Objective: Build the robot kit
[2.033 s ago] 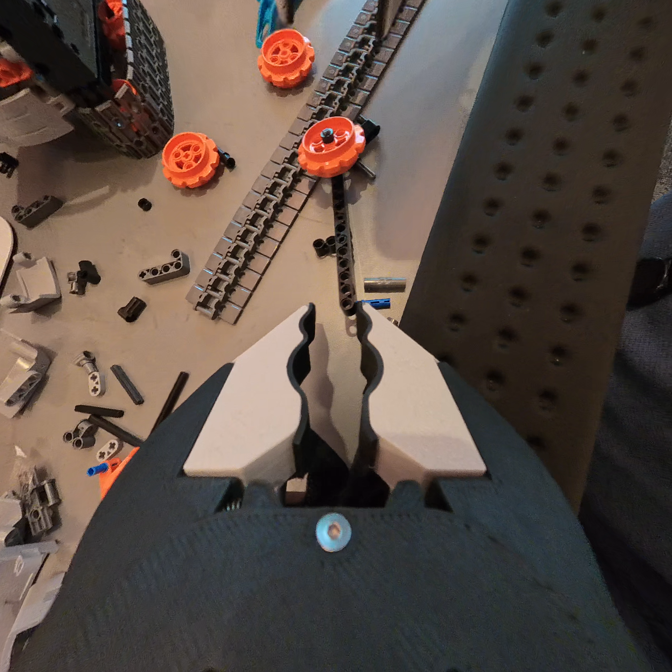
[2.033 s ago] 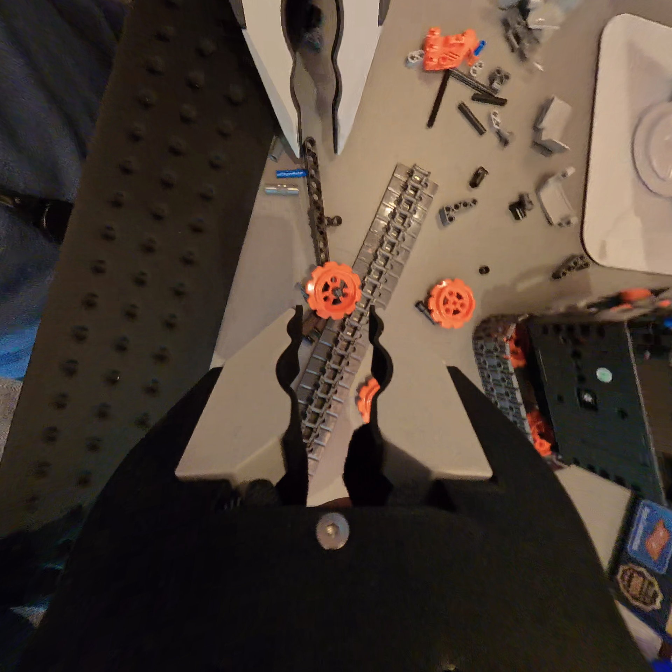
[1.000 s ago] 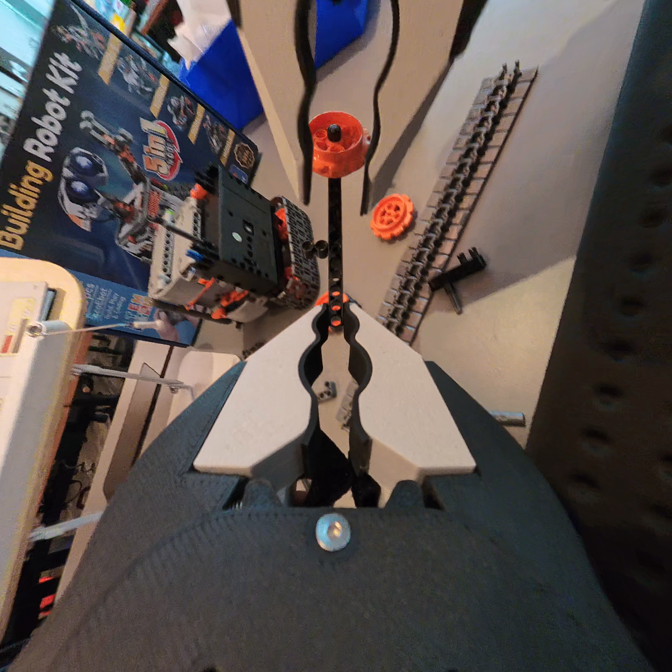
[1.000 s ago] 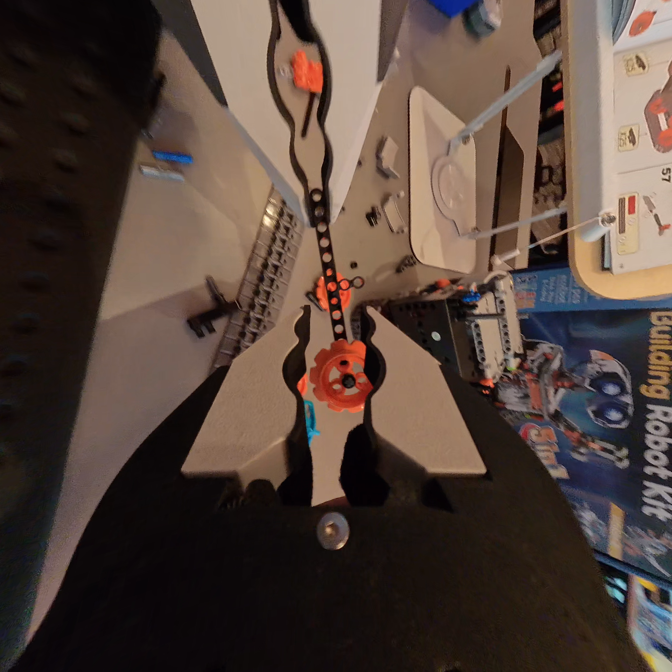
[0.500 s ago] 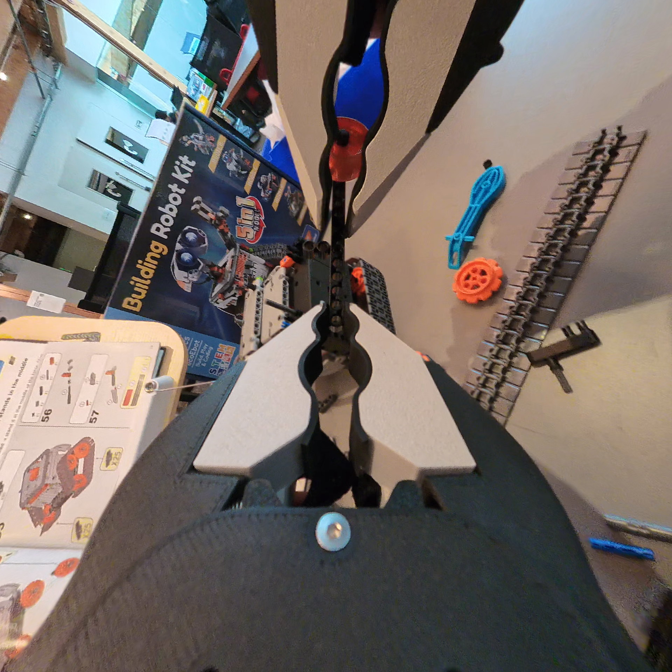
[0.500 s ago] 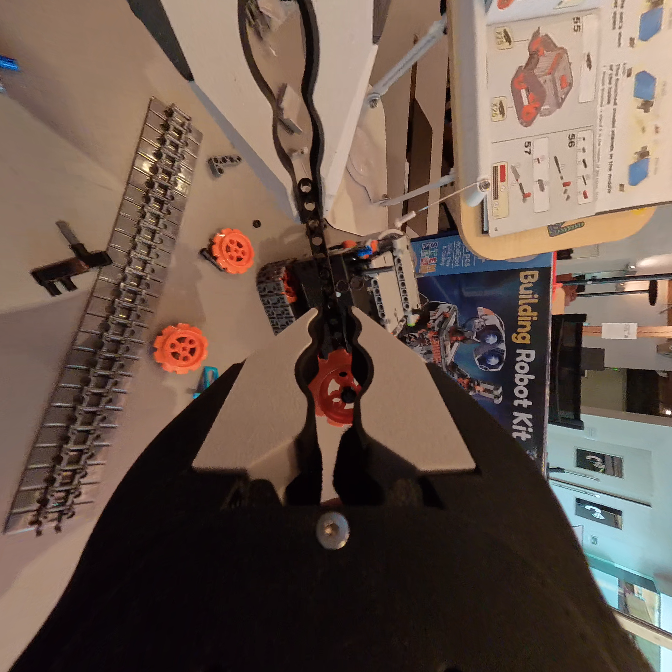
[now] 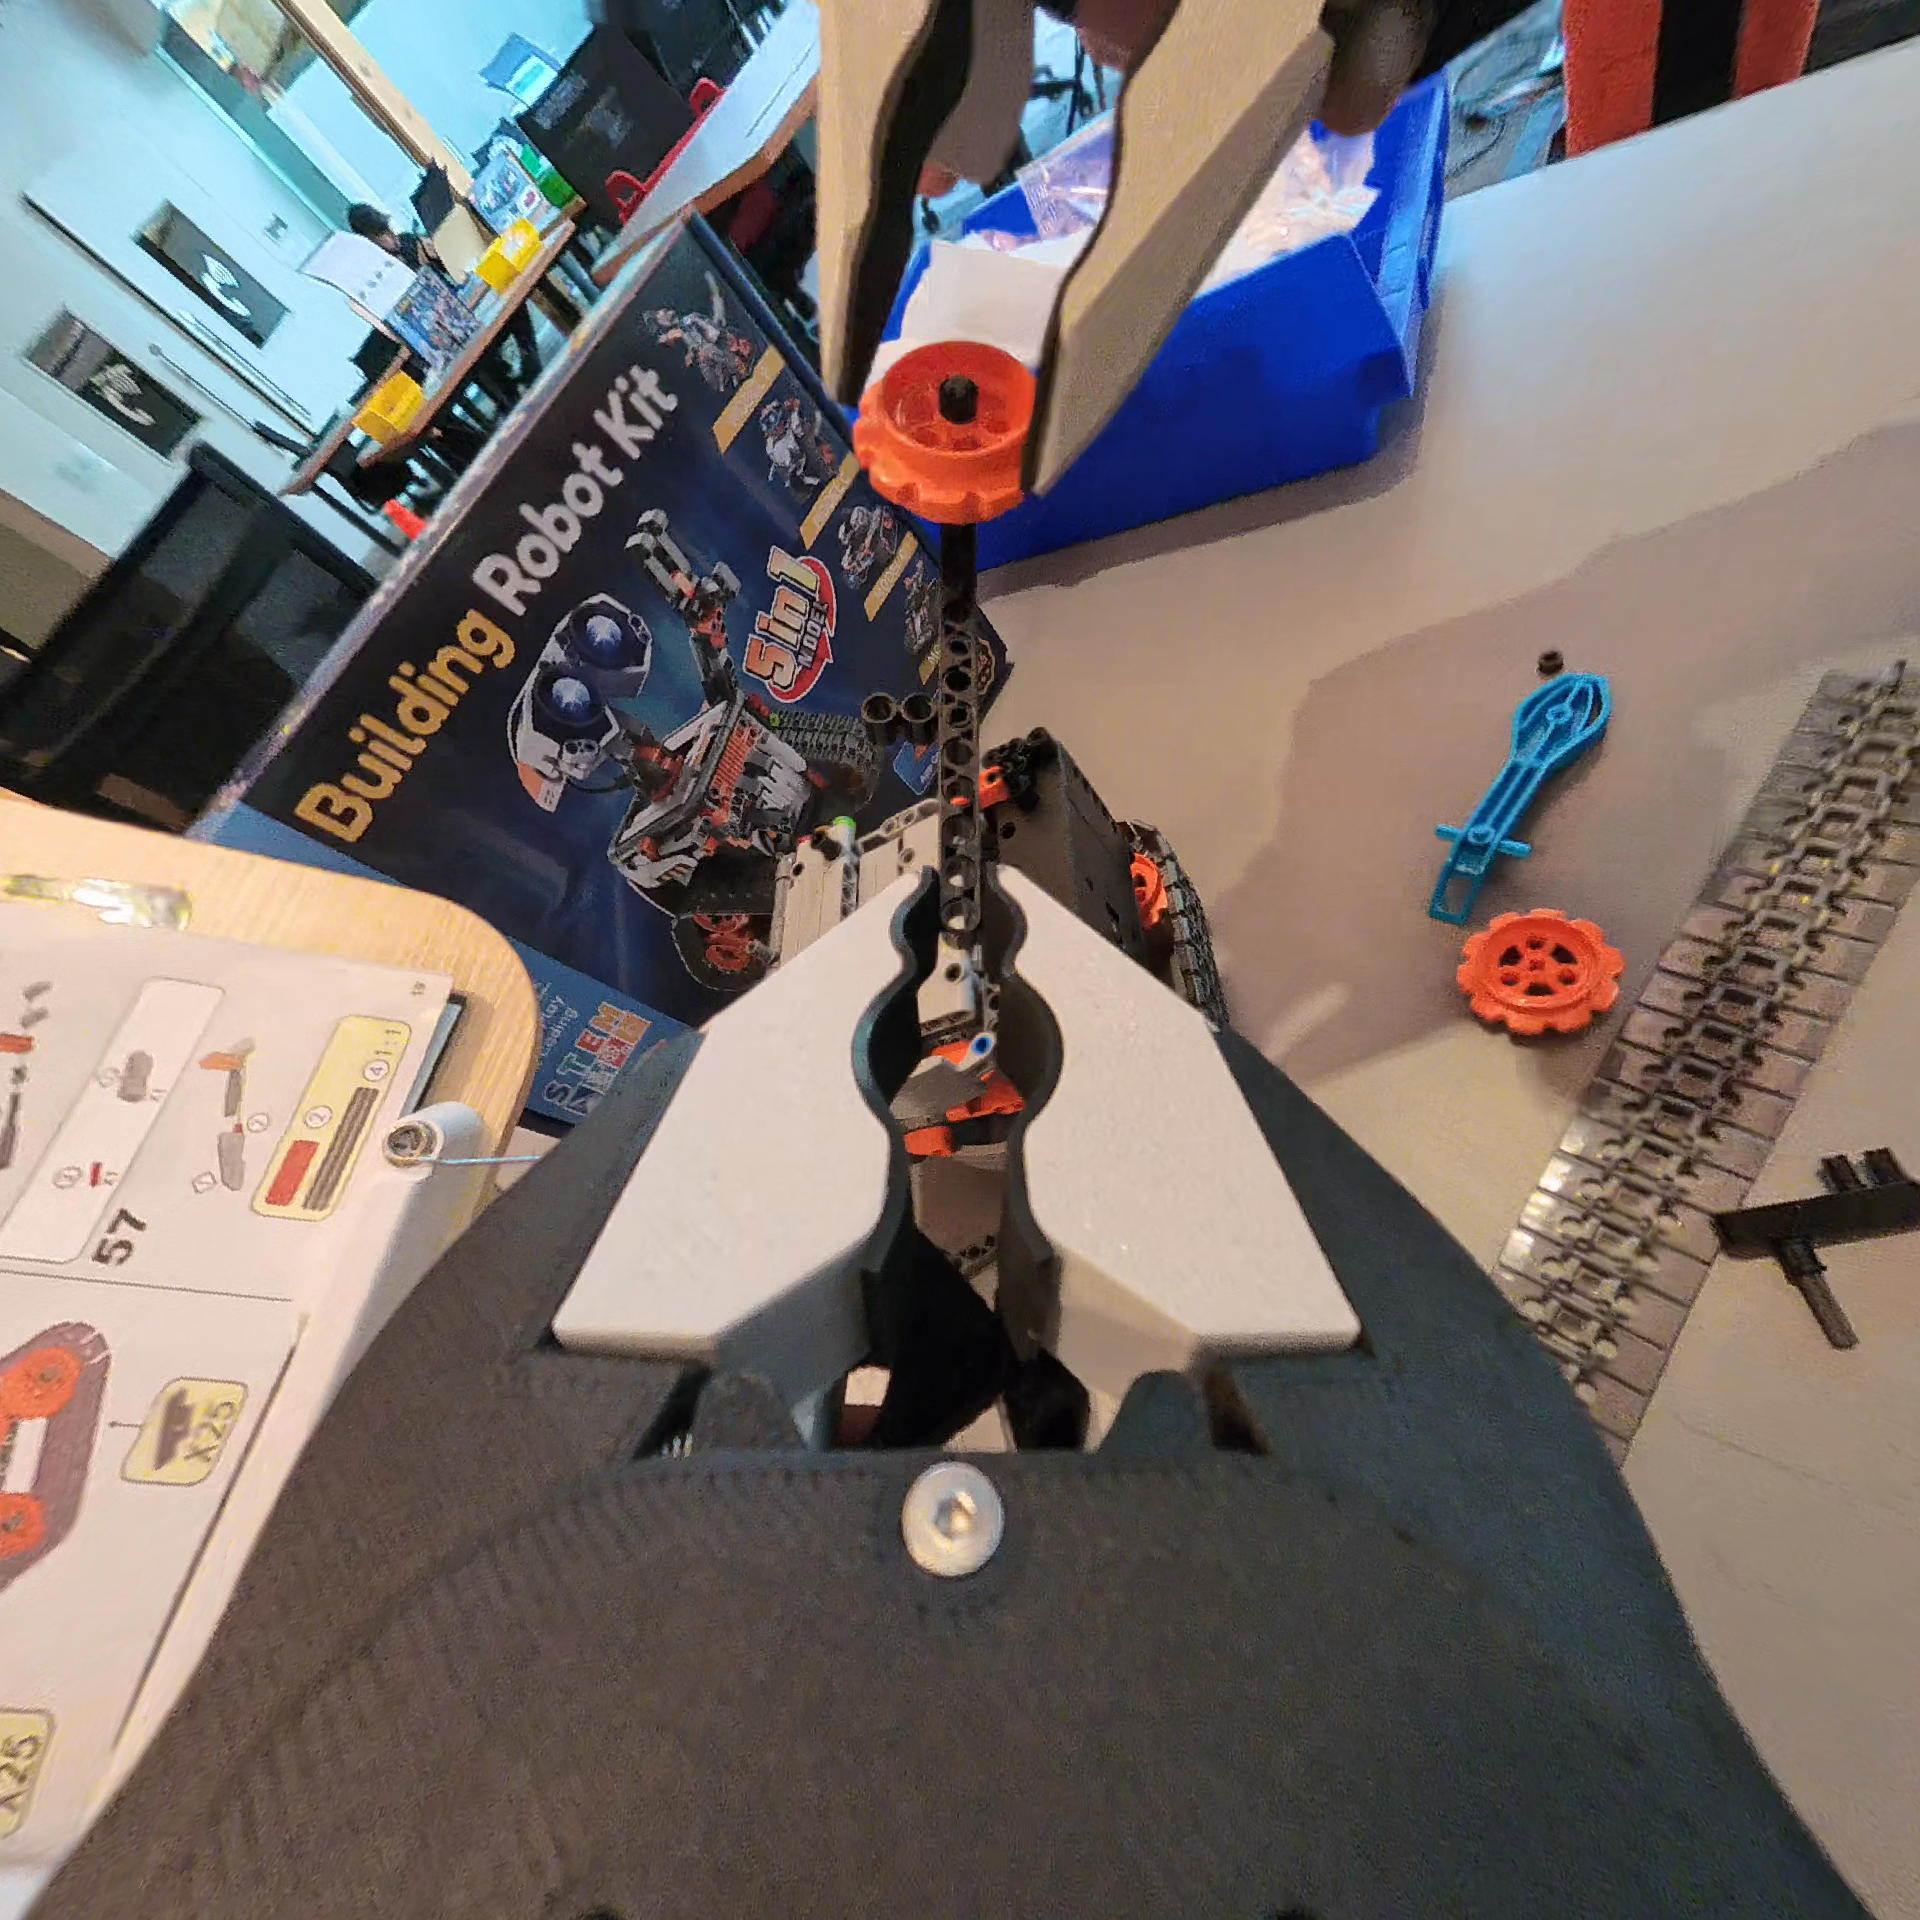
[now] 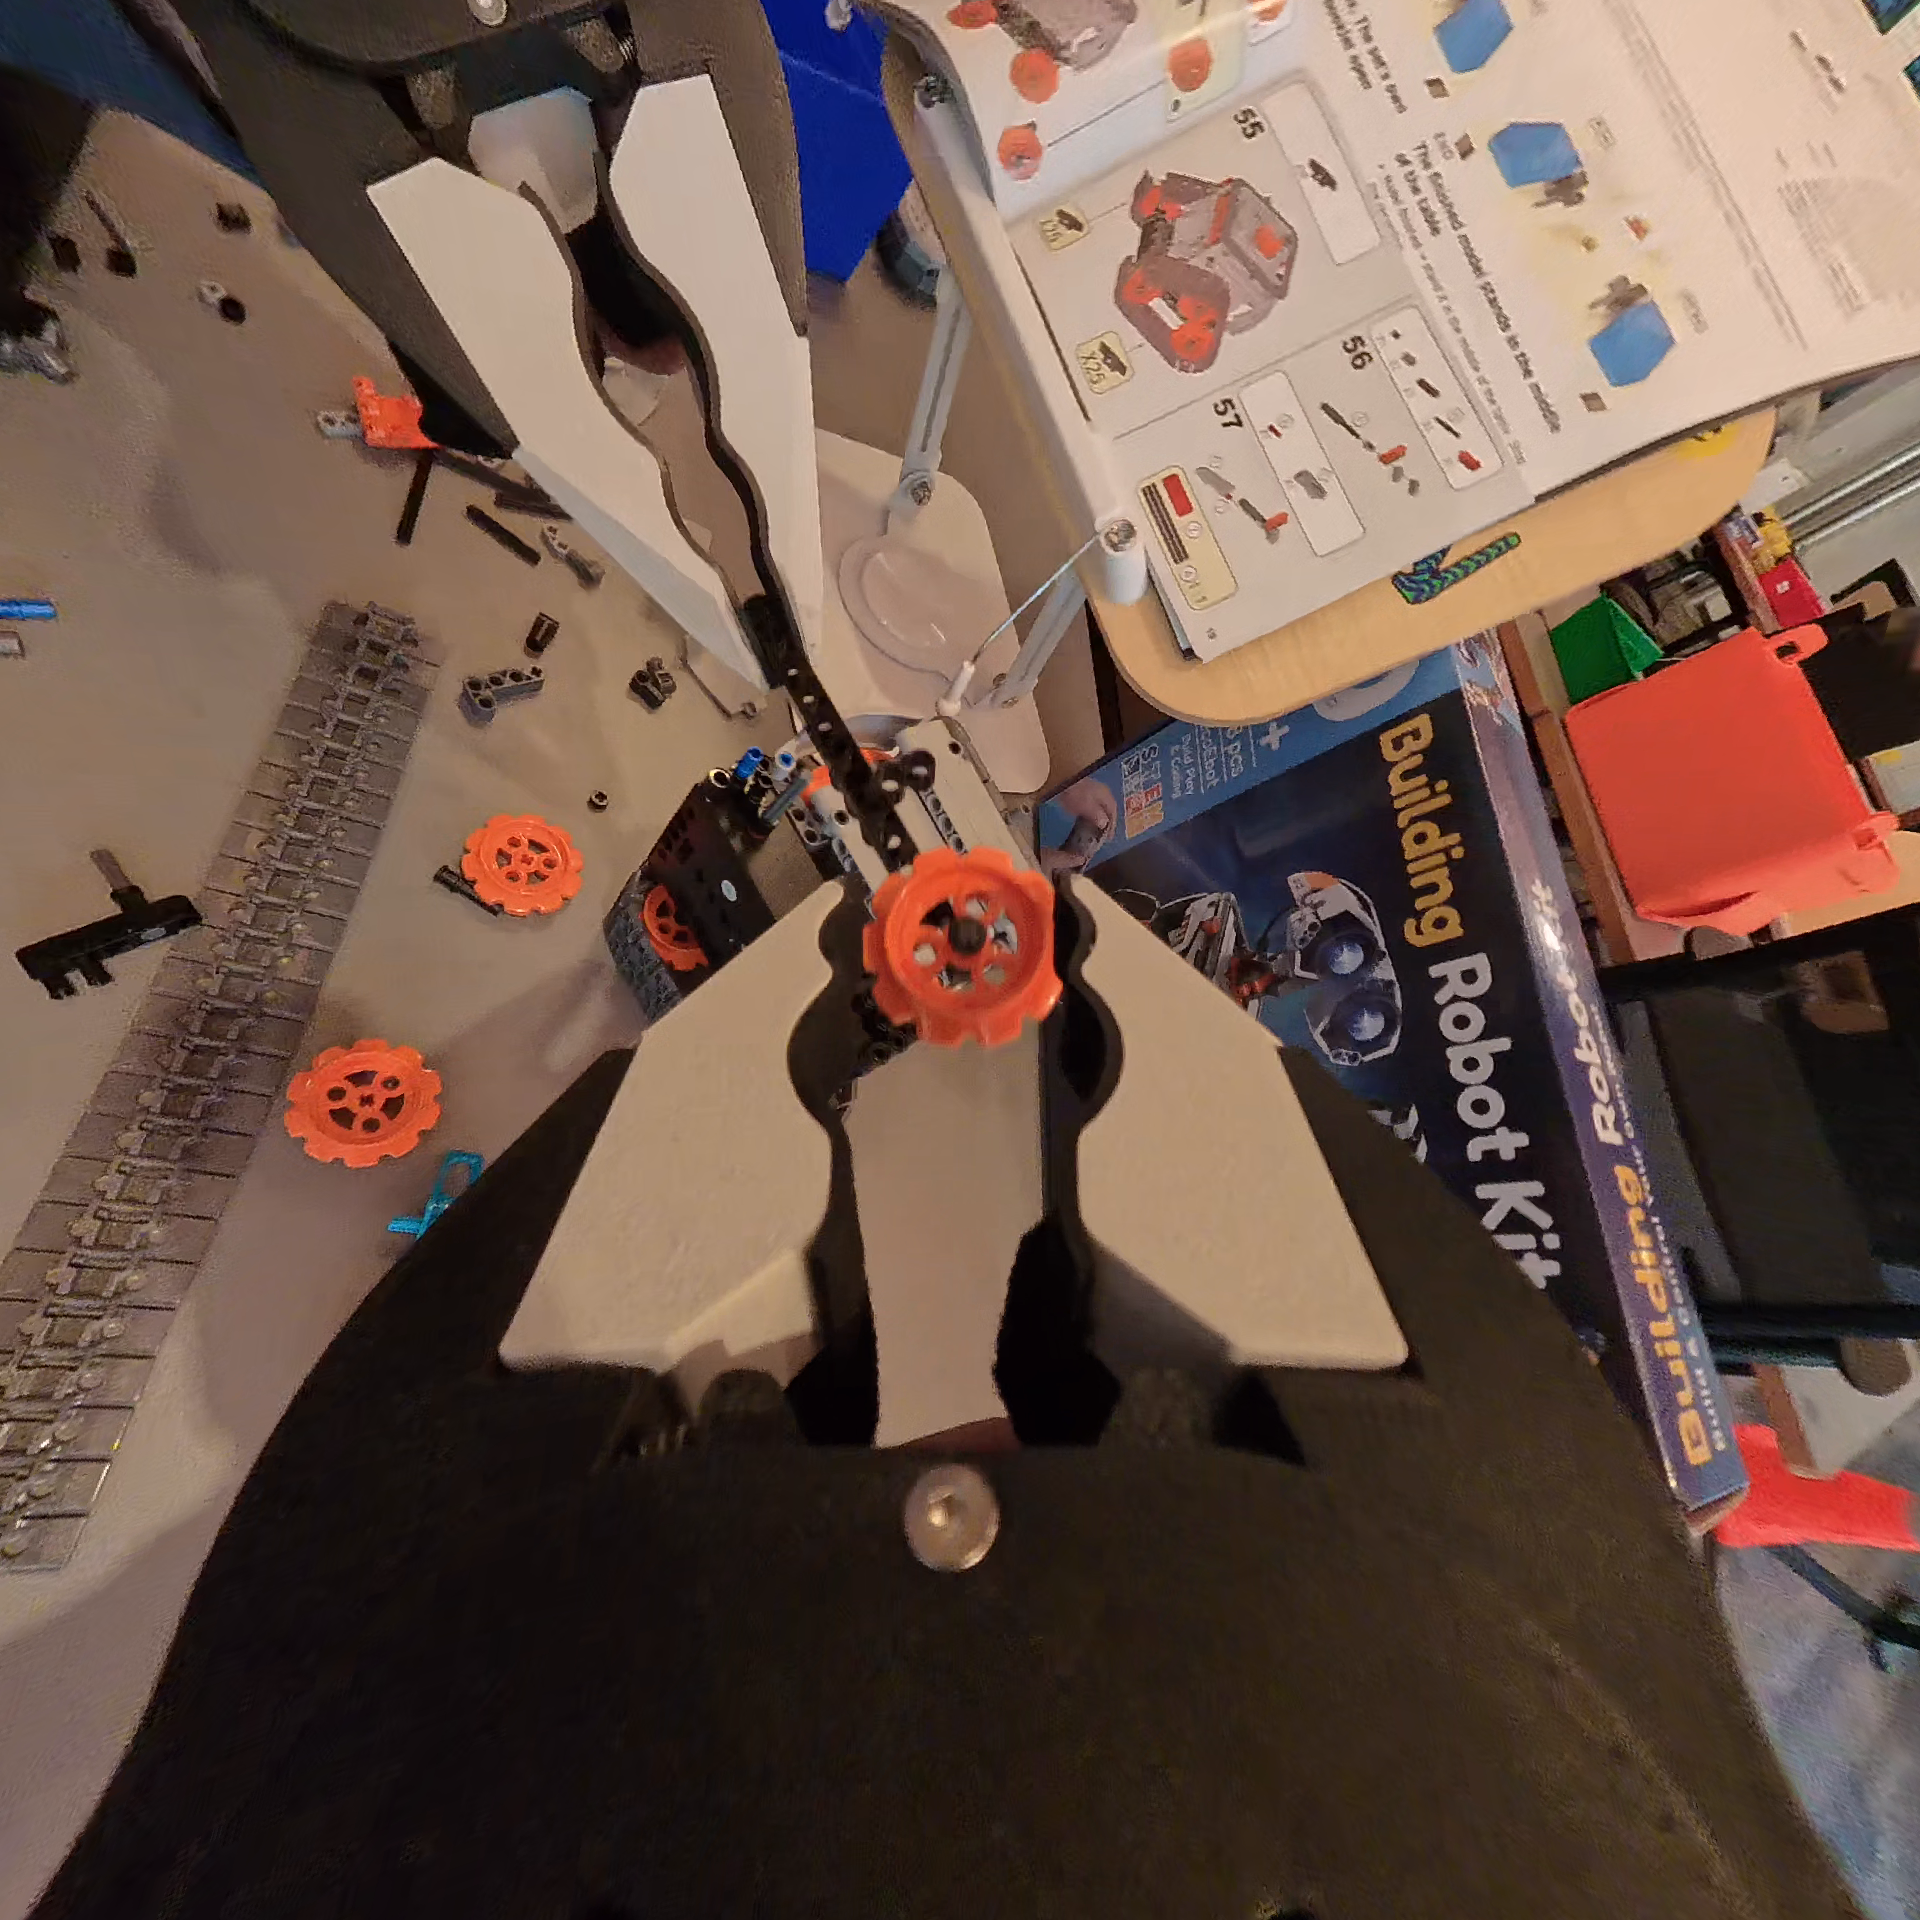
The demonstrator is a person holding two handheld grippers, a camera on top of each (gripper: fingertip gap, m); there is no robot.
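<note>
A long black beam (image 7: 961,748) is clamped at one end by the left gripper (image 7: 958,914), so it is held clear of the surface (image 7: 1558,416). The orange wheel (image 8: 961,943) at its far end is bracketed by the right gripper (image 8: 956,935), whose fingers are set narrowly about the rim; firm contact cannot be told.

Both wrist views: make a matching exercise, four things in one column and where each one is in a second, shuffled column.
Things:
1. black beam
2. orange wheel on the beam
3. grey track strip
4. blue tool

Places:
A. flat on the table
B. between the right gripper's fingertips
C. on the table beside a loose orange wheel
D. pinched in the left gripper

Pairs: 1-D, 2-B, 3-A, 4-C
</note>
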